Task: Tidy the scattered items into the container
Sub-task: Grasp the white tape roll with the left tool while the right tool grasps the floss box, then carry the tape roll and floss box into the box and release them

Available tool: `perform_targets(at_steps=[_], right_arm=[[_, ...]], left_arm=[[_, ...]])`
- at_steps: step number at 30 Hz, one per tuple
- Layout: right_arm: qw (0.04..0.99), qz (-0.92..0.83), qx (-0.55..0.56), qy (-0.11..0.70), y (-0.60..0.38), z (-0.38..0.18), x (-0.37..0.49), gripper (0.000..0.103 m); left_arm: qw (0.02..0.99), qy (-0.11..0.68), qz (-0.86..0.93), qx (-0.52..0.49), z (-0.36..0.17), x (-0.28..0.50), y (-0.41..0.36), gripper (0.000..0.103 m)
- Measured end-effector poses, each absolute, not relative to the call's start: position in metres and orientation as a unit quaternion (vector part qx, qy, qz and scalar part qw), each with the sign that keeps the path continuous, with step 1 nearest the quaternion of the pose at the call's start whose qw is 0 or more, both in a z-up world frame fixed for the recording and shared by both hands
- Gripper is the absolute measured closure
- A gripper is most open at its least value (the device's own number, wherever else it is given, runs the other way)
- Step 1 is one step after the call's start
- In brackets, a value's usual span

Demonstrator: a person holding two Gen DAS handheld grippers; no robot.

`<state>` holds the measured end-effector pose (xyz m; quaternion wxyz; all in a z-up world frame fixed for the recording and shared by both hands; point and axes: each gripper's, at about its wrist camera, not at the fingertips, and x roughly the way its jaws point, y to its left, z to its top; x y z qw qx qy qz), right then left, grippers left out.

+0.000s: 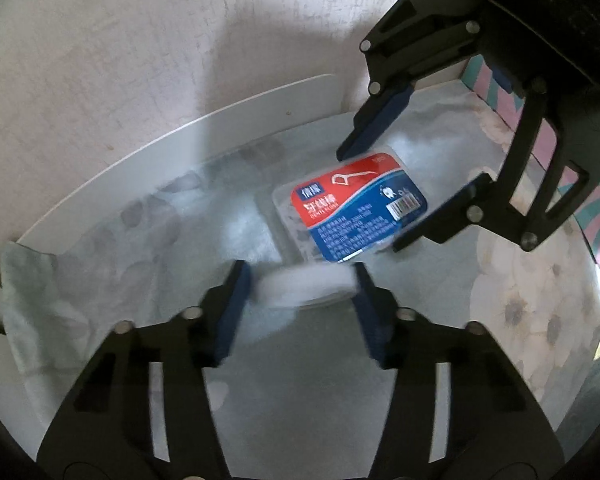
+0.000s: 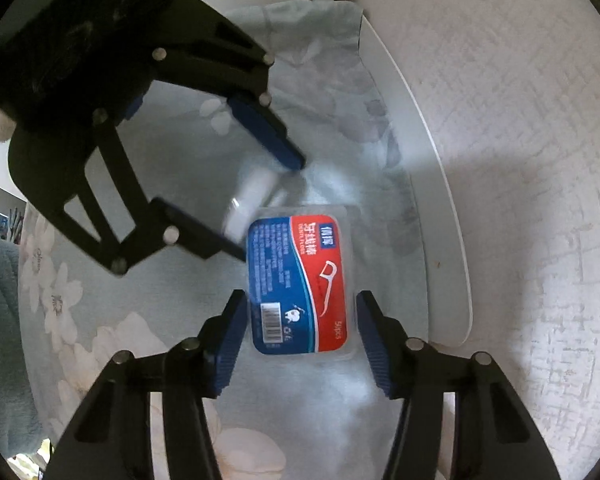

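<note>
1. Two hand-held grippers point down at a counter (image 1: 520, 360) covered with a pale floral cloth (image 2: 72, 308).
2. Nearest in the left wrist view, the left hand-held gripper (image 1: 304, 286) has a small white round jar (image 1: 306, 284) between its blue pads (image 1: 236, 312); the jar is blurred, both pads appear to touch its sides, and the jaws stand partly closed on it.
3. Just beyond the jar lies a flat clear floss box (image 1: 354, 210) with a red and blue label, flat on the cloth.
4. In the right wrist view, the right hand-held gripper (image 2: 302, 316) straddles the near end of the floss box (image 2: 300, 280). Its left pad sits at the box's edge, while a narrow gap shows at the right pad, so the jaws are not yet pressed on it.
5. Past the box in that view, the left hand-held gripper (image 2: 272, 212) holds the white jar (image 2: 250, 204) just beside the box's far corner.
6. Farther off, a white board (image 1: 180, 136) edges the counter against a textured wall (image 1: 140, 40).
7. At the far right of the left view stands a pink and teal striped box (image 1: 500, 92).
</note>
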<state>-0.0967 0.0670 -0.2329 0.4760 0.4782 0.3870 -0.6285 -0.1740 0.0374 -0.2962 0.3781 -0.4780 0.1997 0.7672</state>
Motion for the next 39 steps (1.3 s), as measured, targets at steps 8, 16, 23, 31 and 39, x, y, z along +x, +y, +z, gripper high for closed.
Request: perform_targets(at_steps=[8, 16, 23, 31, 39], right_arm=[[0.46, -0.648, 0.487, 0.362, 0.07, -0.227, -0.094, 0.054], [0.429, -0.698, 0.485, 0.307, 0.08, -0.179, -0.086, 0.053], [0.391, -0.751, 0.481, 0.227, 0.106, -0.114, -0.057, 0.053], [0.324, -0.795, 0.481, 0.175, 0.152, -0.081, -0.008, 0.053], [0.23, -0.838, 0.489, 0.077, 0.24, -0.047, 0.046, 0.053]], left_arm=[[0.376, 0.183, 0.773, -0.476, -0.287, -0.167, 0.034, 0.062], [0.348, 0.122, 0.799, -0.475, -0.24, -0.16, 0.015, 0.063], [0.317, 0.057, 0.826, -0.462, -0.179, -0.131, 0.001, 0.062], [0.33, 0.057, 0.83, -0.446, -0.115, -0.106, 0.018, 0.062], [0.38, 0.069, 0.813, -0.436, -0.087, -0.095, 0.078, 0.062]])
